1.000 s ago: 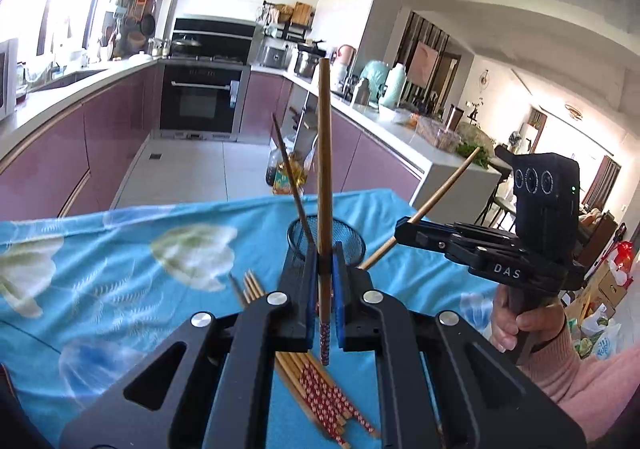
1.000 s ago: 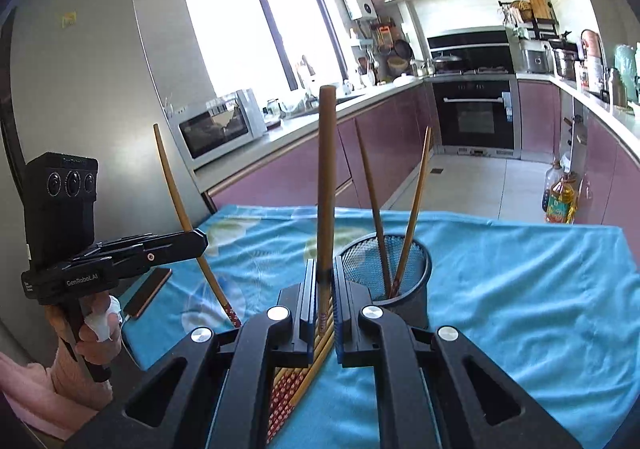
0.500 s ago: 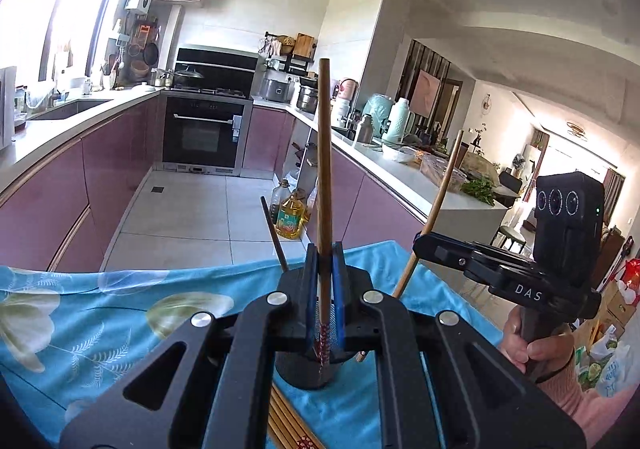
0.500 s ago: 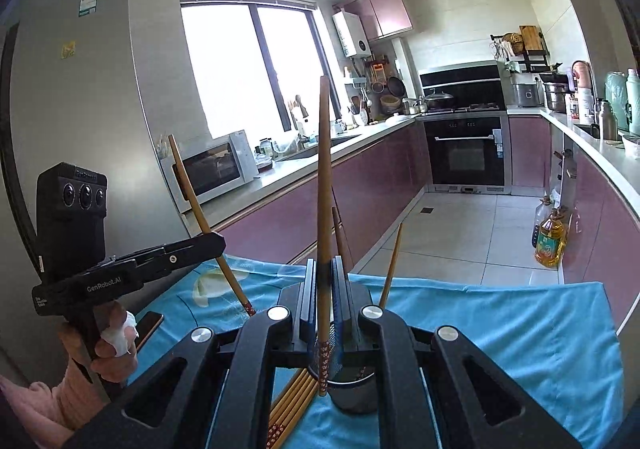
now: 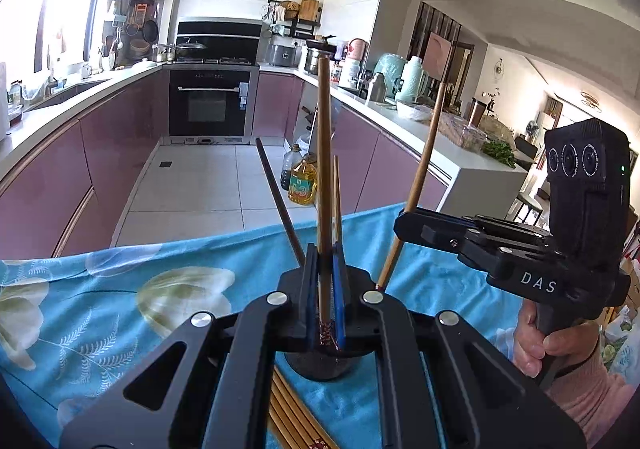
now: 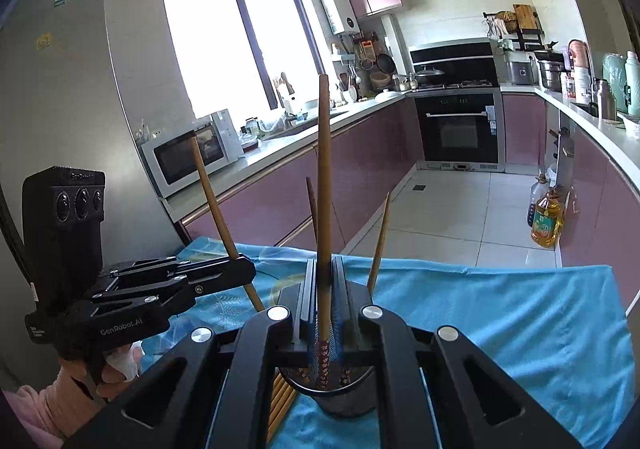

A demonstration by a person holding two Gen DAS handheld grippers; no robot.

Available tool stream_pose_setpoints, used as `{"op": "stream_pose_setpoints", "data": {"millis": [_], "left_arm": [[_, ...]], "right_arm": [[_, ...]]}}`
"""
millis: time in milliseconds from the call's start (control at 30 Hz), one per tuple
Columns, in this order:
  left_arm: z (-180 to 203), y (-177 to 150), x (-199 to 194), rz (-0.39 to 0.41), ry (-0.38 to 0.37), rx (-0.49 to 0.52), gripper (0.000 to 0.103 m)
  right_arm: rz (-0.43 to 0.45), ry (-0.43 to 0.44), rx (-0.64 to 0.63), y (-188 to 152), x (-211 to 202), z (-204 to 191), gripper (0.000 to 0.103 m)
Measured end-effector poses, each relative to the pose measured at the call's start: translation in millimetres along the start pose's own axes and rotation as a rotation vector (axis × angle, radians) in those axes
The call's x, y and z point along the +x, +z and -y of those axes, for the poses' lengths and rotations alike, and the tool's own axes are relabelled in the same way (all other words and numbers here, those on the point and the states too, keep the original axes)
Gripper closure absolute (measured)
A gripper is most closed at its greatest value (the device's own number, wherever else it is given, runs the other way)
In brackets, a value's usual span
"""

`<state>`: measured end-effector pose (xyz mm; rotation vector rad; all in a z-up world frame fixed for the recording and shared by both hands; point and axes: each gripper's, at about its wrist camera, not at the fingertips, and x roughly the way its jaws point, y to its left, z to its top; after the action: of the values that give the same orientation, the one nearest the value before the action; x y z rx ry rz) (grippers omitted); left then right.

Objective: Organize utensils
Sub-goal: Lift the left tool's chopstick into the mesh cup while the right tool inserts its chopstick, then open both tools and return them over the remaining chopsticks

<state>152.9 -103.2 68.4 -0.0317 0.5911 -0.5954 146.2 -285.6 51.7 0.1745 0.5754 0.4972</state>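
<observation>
Each gripper, left (image 5: 325, 281) and right (image 6: 325, 285), clenches one chopstick (image 5: 323, 185) upright, patterned tip down just above the cup (image 6: 344, 389) below its fingers, seemingly for dropping in, while spare chopsticks (image 5: 292, 417) lie beneath.

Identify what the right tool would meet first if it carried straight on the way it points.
Probably the black mesh utensil holder just below the right tool, which grips a chopstick; depth is unclear.
</observation>
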Motion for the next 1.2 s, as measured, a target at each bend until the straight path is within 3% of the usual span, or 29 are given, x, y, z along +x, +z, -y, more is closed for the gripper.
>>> {"op": "stream_pose_setpoints", "data": {"millis": [267, 533, 700, 833, 1033, 1200], "left_arm": [[-9, -14, 42, -0.124, -0.005, 0.015, 0.095], [-18, -18, 60, -0.133, 0.012, -0.002, 0.095], [-18, -26, 54, -0.116, 0.028, -0.009, 0.093], [-21, -31, 36, -0.077, 0.052, -0.015, 0.079], [-23, -50, 1, -0.026, 0.078, 0.001, 0.074], [-29, -81, -19, -0.04, 0.112, 0.012, 0.063]], "right_arm": [[-0.141, 0.003, 0.029, -14, 37, 4, 0.096], [-0.164, -0.011, 0.058, -19, 48, 9, 0.095], [-0.148, -0.013, 0.05, -21, 40, 5, 0.094], [-0.122, -0.011, 0.033, -24, 29, -2, 0.084], [-0.088, 0.033, -0.007, -38, 2, -18, 0.072], [-0.126, 0.069, -0.029, -60, -5, -31, 0.063]]}}
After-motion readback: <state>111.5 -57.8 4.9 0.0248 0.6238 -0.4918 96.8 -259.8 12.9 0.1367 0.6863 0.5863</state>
